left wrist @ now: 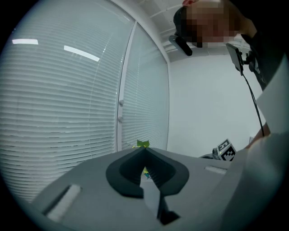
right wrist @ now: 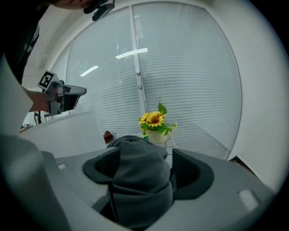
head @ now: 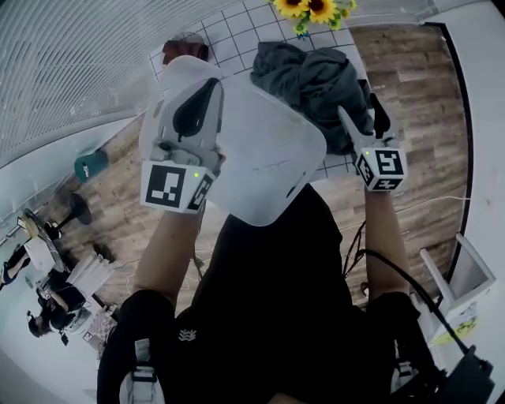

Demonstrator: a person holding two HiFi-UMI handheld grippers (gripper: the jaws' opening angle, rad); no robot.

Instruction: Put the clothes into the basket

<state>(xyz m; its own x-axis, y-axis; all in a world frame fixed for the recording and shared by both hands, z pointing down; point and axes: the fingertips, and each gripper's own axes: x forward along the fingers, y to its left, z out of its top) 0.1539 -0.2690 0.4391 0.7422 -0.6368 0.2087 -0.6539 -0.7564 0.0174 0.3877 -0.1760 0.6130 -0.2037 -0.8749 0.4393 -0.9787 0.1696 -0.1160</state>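
A heap of dark grey clothes [head: 312,79] lies on the white tiled table [head: 237,31]. My right gripper [head: 363,117] reaches into the heap's near side. In the right gripper view the jaws stand wide and open, and a fold of the grey cloth [right wrist: 140,180] bulges up between them with dark gaps at both pads. My left gripper [head: 201,95] holds a white plastic basket [head: 268,158] up in front of the person, left of the clothes. Its jaws [left wrist: 145,155] are closed, with a thin pale strip between the pads. The basket's wall [right wrist: 67,131] also shows in the right gripper view.
A pot of sunflowers [head: 312,9] stands at the table's far edge behind the clothes, and a small red-brown dish [head: 185,49] sits at its left. White blinds run along the left. Below is wooden floor with a teal object [head: 91,164] and a white frame [head: 465,276].
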